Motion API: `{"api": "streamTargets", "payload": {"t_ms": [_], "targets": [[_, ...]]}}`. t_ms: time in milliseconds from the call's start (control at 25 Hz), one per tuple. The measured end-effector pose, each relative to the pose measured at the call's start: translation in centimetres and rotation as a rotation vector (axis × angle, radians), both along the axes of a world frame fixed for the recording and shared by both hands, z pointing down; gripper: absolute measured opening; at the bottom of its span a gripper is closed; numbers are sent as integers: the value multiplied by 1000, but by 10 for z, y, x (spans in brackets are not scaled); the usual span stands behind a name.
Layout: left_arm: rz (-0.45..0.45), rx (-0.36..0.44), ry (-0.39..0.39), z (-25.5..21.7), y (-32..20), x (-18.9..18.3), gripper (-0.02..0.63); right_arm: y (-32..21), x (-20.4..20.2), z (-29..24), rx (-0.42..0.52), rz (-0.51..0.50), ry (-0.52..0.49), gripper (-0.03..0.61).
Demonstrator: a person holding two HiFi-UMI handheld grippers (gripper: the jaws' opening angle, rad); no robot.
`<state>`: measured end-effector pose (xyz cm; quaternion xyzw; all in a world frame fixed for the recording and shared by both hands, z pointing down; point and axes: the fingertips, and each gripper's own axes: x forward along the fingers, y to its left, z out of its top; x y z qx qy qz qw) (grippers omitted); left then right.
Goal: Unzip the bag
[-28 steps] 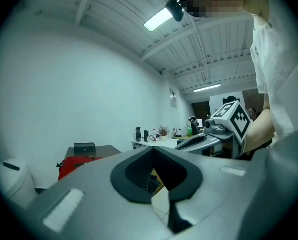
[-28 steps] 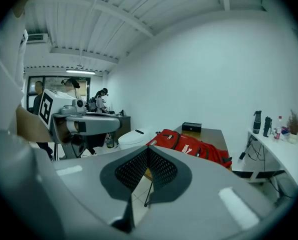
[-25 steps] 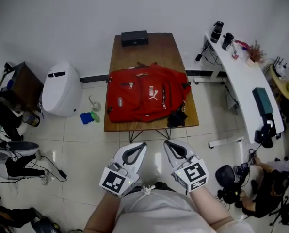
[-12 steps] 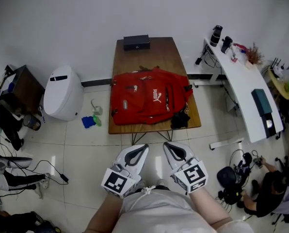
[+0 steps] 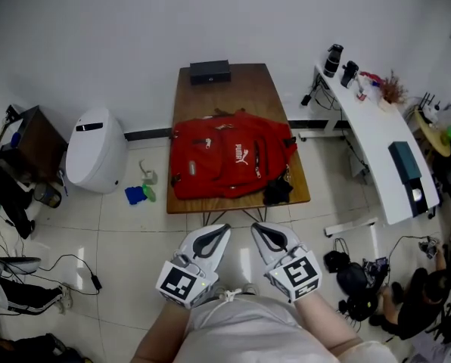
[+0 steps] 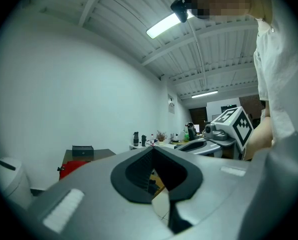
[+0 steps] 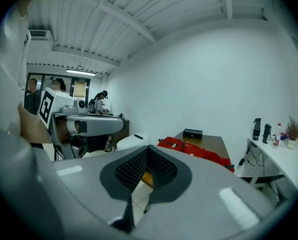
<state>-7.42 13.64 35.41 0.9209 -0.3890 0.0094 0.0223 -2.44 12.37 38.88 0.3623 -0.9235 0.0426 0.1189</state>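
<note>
Two grippers are in frame, and over the last second neither has closed on the work. The head view shifts only slightly, so the wooden table (image 5: 233, 89) sits a little lower in frame. The red backpack (image 5: 229, 156) keeps the same place on the table. The grippers stay low in the frame against the person's torso. Nothing has therefore changed at the bag itself.

The backpack lies flat across the near half of the table, its front panel up. A black box (image 5: 209, 71) stands at the far end. A dark item that cannot be identified (image 5: 277, 191) lies at the near right corner, just beside the bag. Bare floor tile separates the bag from both grippers. The zips are too small at this range to read as run shut or drawn open. The scene suits a closed bag as well as one already opened and left lying flat.

The left gripper (image 5: 222, 230) points roughly level toward the table. Its own view shows the pads meeting at the tip with nothing between them. The right gripper (image 5: 257, 228) dips slightly toward the table, its jaws likewise pressed together and empty.
</note>
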Motion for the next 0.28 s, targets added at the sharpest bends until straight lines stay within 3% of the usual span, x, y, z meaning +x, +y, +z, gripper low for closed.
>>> {"api": "streamTargets", "payload": {"t_ms": [280], "targets": [[3,11,-2,1,-6,1,6,-6,1,-8,55,-11,-9,6]]}}
